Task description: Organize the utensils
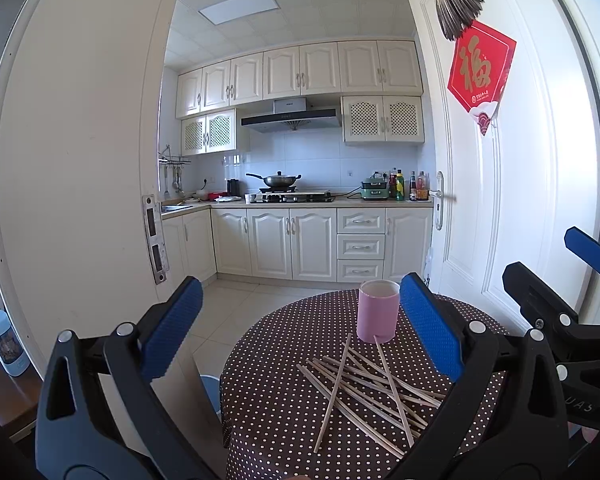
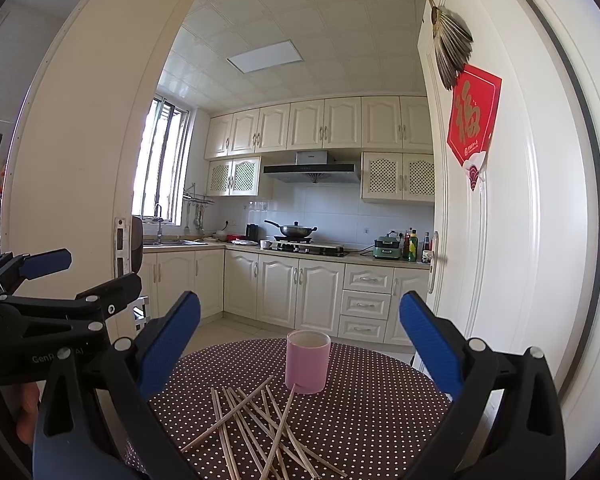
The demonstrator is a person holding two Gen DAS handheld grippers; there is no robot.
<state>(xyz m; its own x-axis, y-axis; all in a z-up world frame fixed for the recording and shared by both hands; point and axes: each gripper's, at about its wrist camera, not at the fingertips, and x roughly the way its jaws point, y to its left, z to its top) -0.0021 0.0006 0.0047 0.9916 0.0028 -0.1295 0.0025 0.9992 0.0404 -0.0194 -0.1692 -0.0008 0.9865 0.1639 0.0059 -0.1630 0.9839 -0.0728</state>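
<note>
1. Nothing has been sorted yet; the chopsticks (image 1: 364, 384) are scattered on the table (image 1: 268, 408), at 6 o'clock from the pink cup (image 1: 378, 312), which appears empty.
2. The left gripper (image 1: 300, 328) and right gripper (image 2: 300, 348) are held wide apart, empty; every stick is left to be gathered.

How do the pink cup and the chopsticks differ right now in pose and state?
The pink cup stands upright at the far side; the chopsticks lie flat, crossed in a loose pile nearer the grippers. The cup is one short, wide cylinder; the chopsticks are many long, thin pale sticks. No chopstick stands in the cup yet; one tip reaches its base. Both sit on the polka-dot tablecloth, ungripped.
</note>
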